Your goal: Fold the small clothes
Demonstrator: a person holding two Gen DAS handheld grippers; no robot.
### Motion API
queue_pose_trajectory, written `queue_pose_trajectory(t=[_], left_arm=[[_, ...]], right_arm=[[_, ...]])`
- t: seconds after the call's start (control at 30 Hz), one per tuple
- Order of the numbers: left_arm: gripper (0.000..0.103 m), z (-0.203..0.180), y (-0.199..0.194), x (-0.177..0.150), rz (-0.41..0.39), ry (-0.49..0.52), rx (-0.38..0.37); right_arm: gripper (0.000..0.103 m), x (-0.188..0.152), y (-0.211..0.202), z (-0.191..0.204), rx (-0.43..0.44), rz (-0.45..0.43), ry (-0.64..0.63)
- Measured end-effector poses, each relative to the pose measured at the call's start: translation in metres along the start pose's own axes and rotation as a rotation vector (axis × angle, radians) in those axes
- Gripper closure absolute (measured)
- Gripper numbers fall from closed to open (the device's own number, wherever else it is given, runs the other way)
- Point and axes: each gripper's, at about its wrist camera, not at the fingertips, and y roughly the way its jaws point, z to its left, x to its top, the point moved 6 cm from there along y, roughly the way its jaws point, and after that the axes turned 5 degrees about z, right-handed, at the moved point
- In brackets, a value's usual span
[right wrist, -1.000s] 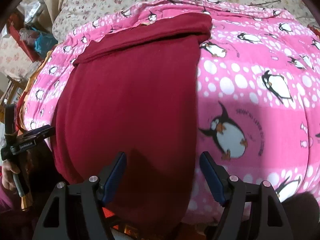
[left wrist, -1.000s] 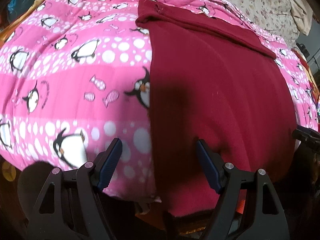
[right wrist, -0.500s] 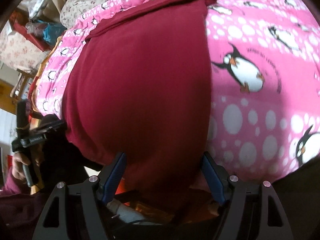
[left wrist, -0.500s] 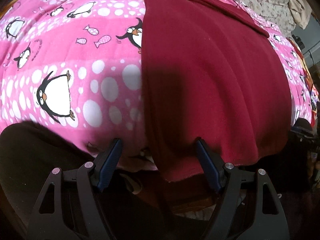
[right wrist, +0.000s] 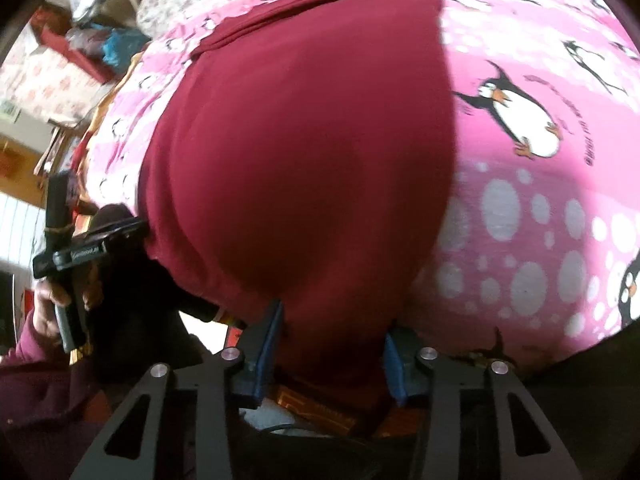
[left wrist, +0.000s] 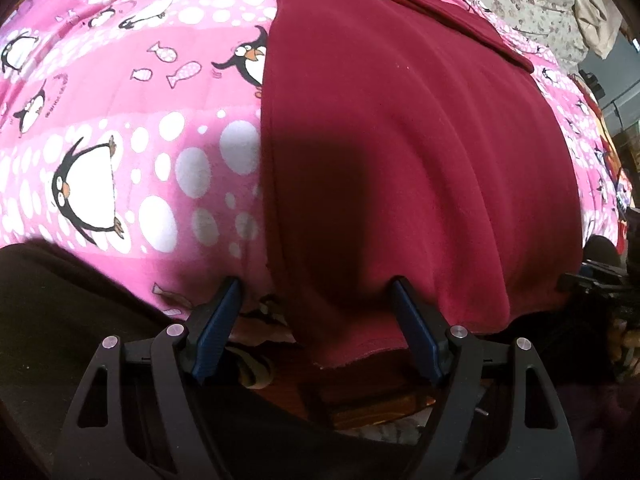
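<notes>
A dark red garment point(left wrist: 400, 140) lies spread on a pink penguin-print blanket point(left wrist: 120, 140), its near hem hanging over the bed edge. My left gripper point(left wrist: 316, 304) is open, its jaws astride the garment's near left corner, with the hem between them. In the right wrist view the same garment point(right wrist: 304, 160) fills the middle. My right gripper point(right wrist: 332, 332) has its jaws partly drawn in around the garment's near right corner, and the blue pads point(right wrist: 266, 344) touch the cloth on both sides. The left gripper point(right wrist: 72, 256) shows at left there, in a hand.
The pink blanket point(right wrist: 540, 220) covers a bed with a floral sheet point(left wrist: 520, 0) at the far end. Boxes and bags point(right wrist: 80, 52) sit beside the bed on the left. Dark clutter lies below the bed edge under both grippers.
Both grippers have dropped toward the near bed edge and closed in on the garment's hem corners. The right jaws have narrowed around the cloth; the left jaws stay wide.
</notes>
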Motion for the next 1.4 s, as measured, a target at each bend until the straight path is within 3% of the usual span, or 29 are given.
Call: queue_pose_trajectory(t=[0.17,0.3,0.4,0.43,0.6,0.7,0.9,1.2,1.4], left_arm=[[0.03,0.0,0.0,-0.001,0.008,0.001,-0.017],[0.059,-0.001,0.002,-0.004,0.019,0.0,0.001],[0.09,0.002,-0.002,-0.009,0.026,-0.025,-0.048],[0.094,0.004,-0.005,-0.012,0.024,-0.029,-0.057],[0.097,0.003,-0.036,-0.005,-0.04,-0.007,-0.097],[0.097,0.003,-0.069,0.008,-0.12,0.01,-0.143],[0.097,0.015,-0.106,0.041,-0.242,-0.043,-0.191],[0.097,0.027,-0.132,0.092,-0.377,-0.103,-0.203],[0.103,0.032,-0.141,0.137,-0.459,-0.138,-0.153]], right_arm=[[0.058,0.004,0.01,-0.006,0.018,0.01,0.042],[0.06,0.003,0.009,-0.003,-0.005,0.002,0.024],[0.082,0.005,0.005,0.001,-0.017,-0.022,0.014],[0.088,0.005,0.003,0.002,-0.001,-0.027,0.012],[0.09,0.016,-0.017,0.018,0.126,-0.074,0.002],[0.09,0.025,-0.029,0.024,0.195,-0.107,0.005],[0.09,0.054,-0.06,0.032,0.298,-0.215,0.025],[0.091,0.101,-0.109,0.02,0.32,-0.422,0.084],[0.091,0.137,-0.121,0.012,0.279,-0.477,0.088]])
